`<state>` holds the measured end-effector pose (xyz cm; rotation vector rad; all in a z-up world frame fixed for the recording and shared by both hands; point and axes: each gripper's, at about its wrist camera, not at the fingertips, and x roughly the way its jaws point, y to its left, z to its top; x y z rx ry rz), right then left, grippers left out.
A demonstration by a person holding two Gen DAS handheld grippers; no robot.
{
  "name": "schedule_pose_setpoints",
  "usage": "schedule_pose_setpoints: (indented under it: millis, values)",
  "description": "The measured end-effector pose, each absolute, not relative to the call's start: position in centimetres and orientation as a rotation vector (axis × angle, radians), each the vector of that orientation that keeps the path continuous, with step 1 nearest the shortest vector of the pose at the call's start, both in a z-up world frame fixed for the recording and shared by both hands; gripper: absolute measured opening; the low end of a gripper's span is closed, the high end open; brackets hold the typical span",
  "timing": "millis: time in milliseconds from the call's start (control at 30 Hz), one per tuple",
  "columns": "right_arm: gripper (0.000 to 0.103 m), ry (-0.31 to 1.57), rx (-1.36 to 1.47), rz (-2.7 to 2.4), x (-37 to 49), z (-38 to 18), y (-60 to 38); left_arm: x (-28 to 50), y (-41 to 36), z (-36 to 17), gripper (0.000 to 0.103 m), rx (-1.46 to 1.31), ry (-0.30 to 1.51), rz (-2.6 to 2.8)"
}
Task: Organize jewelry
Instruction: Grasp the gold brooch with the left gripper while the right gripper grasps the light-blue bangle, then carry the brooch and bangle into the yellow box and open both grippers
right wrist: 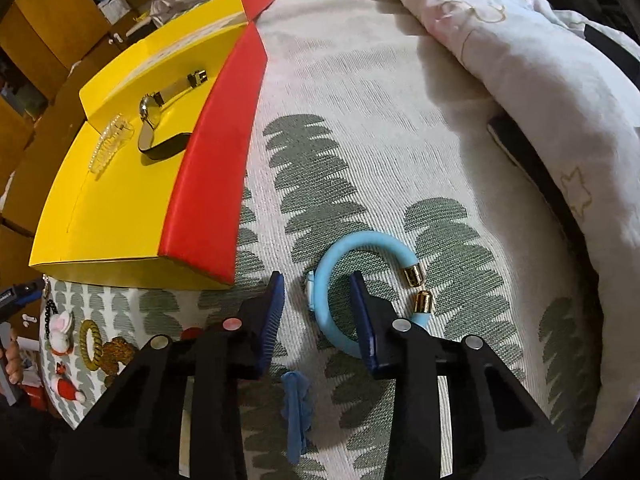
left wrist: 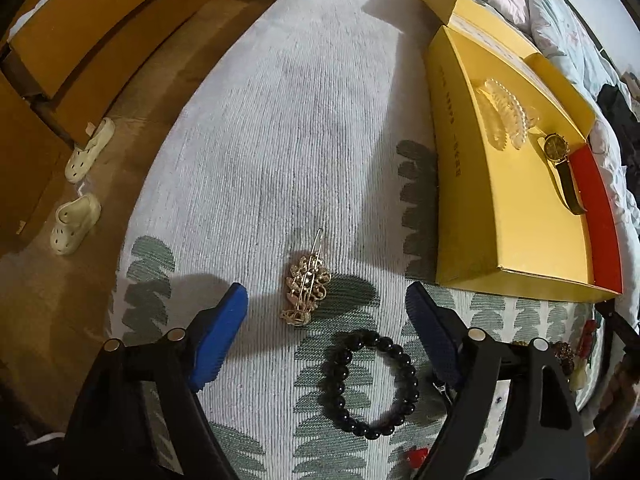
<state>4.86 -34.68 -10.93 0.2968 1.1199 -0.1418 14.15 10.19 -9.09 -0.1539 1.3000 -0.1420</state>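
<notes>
Spreading across nearly all of both views, the bedspread [left wrist: 304, 128], pale weave with green leaf prints, carries everything. The yellow box [left wrist: 520, 216] with its red side [right wrist: 216, 160] is the landmark here. Inside it lie a clear claw clip [left wrist: 505, 114] and a wristwatch [left wrist: 558, 148], side by side near the far wall, so sorting looks partly done.

Just off the red side of the box, on the bedspread, sits the light blue bangle [right wrist: 344, 280] with gold end caps [right wrist: 414, 276]. The right gripper [right wrist: 316, 308] is spread open astride the bangle's nearest arc: one pad outside the ring, the other inside it; I cannot tell whether either pad touches it. A blue hair clip [right wrist: 296, 416] lies further from the box, beneath that gripper.

Off the box's near yellow corner lie a black bead bracelet [left wrist: 370, 384] and, a little further from the box, a rhinestone brooch [left wrist: 306, 288] with its pin sticking out. The left gripper [left wrist: 326, 332] hangs wide open and empty over these two, gripping nothing.

Risks, as I judge them: the bangle is smooth and rounded, so closing on it off-centre could squirt it sideways or twist it out of the pads. The soft bedspread may bunch up and get pinched along with it. On the left, the brooch's loose pin could snag the weave, and the bracelet could slip out and sag if caught by a single bead.
</notes>
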Motion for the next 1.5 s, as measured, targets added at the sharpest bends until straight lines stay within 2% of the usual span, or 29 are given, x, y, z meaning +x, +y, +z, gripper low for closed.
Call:
schedule_pose_setpoints:
  millis: [300,433,533,900,967,1067,1200,1500]
  values:
    - [0.034,1.123,0.292,-0.153,5.3,-11.1,-34.6,14.8,10.5,-9.5,0.081,-0.172,1.308,-0.142]
    - [0.029,1.126,0.281,-0.163,5.4,-11.2,-34.5,14.9,10.1,-9.5,0.07,-0.158,1.305,-0.155]
    - [0.027,1.126,0.278,-0.166,5.4,-11.2,-34.5,14.9,9.6,-9.8,0.065,-0.134,1.314,-0.152]
    - [0.018,1.125,0.271,-0.178,5.4,-11.6,-34.8,15.2,10.1,-10.3,0.061,-0.131,1.319,-0.168]
    - [0.014,1.122,0.275,-0.184,5.3,-11.6,-34.9,15.1,10.2,-10.3,0.057,-0.132,1.316,-0.167]
    - [0.013,1.121,0.28,-0.182,5.2,-11.6,-35.0,15.1,10.6,-10.2,0.047,-0.14,1.312,-0.164]
    - [0.013,1.118,0.28,-0.183,5.0,-11.4,-35.0,14.8,10.6,-9.8,0.025,-0.167,1.311,-0.187]
    - [0.013,1.101,0.309,-0.196,4.2,-10.9,-35.5,14.7,11.0,-9.8,0.024,-0.17,1.306,-0.188]
